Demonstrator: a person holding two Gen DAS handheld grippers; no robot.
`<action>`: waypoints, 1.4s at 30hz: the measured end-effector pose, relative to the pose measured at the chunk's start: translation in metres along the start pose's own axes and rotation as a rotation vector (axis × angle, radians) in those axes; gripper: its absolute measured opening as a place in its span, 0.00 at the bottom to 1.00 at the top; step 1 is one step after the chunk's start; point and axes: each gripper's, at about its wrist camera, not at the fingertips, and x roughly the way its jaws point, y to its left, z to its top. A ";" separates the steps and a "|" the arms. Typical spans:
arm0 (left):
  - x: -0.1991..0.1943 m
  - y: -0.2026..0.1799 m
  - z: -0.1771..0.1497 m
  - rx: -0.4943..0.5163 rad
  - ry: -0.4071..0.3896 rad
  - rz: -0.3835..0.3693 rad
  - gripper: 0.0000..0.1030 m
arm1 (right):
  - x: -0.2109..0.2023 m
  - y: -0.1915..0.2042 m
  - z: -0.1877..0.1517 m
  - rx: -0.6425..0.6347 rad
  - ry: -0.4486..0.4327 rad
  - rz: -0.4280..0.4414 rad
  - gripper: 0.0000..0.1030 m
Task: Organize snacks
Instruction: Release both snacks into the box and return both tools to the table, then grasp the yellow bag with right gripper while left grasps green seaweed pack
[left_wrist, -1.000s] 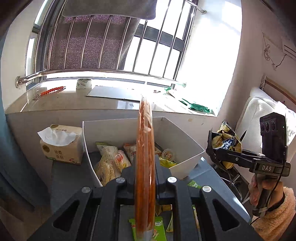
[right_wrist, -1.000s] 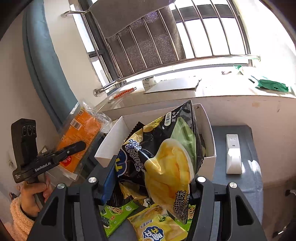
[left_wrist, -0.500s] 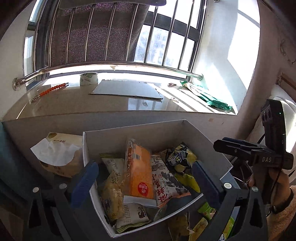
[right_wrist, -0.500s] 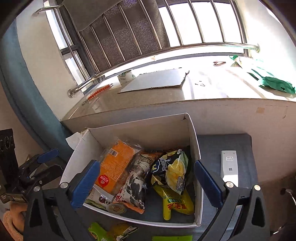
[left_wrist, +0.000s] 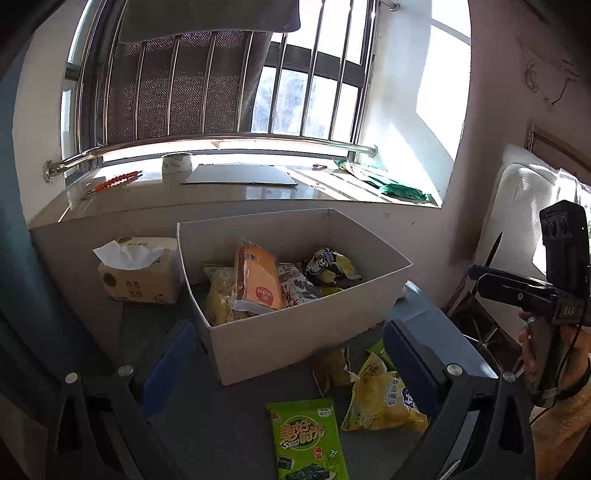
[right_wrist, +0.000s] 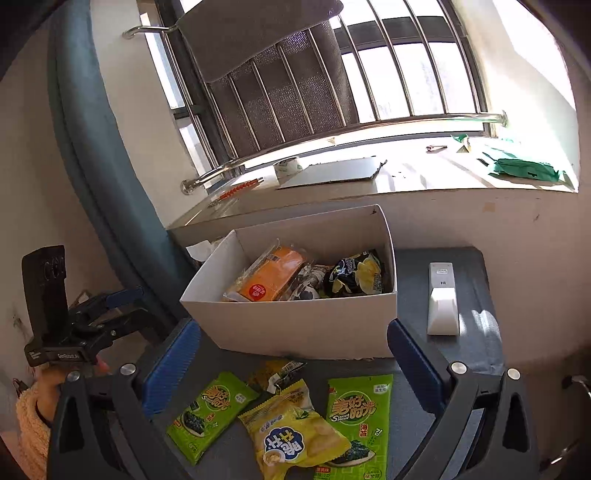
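Note:
A white cardboard box stands on the dark table and holds several snack bags, among them an orange packet and a black and yellow chip bag. In front of the box lie green seaweed packets and a yellow chip bag. My left gripper is open and empty, pulled back in front of the box. My right gripper is open and empty above the loose packets.
A tissue pack sits left of the box. A white remote lies to its right. The windowsill behind holds a tape roll, a cardboard sheet and green bags. A white cushion is at far right.
Both grippers let go of their bags, the orange packet and the black and yellow chip bag, into the box, opened wide, then drew back toward the table's front.

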 end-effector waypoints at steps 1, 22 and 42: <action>-0.006 -0.002 -0.009 -0.012 -0.001 -0.005 1.00 | -0.006 0.004 -0.012 -0.003 -0.003 -0.011 1.00; -0.029 -0.038 -0.119 -0.106 0.124 -0.063 1.00 | -0.027 0.020 -0.141 -0.153 0.122 -0.145 1.00; -0.014 -0.019 -0.137 -0.120 0.214 -0.026 1.00 | 0.119 0.055 -0.108 -0.636 0.513 -0.113 0.61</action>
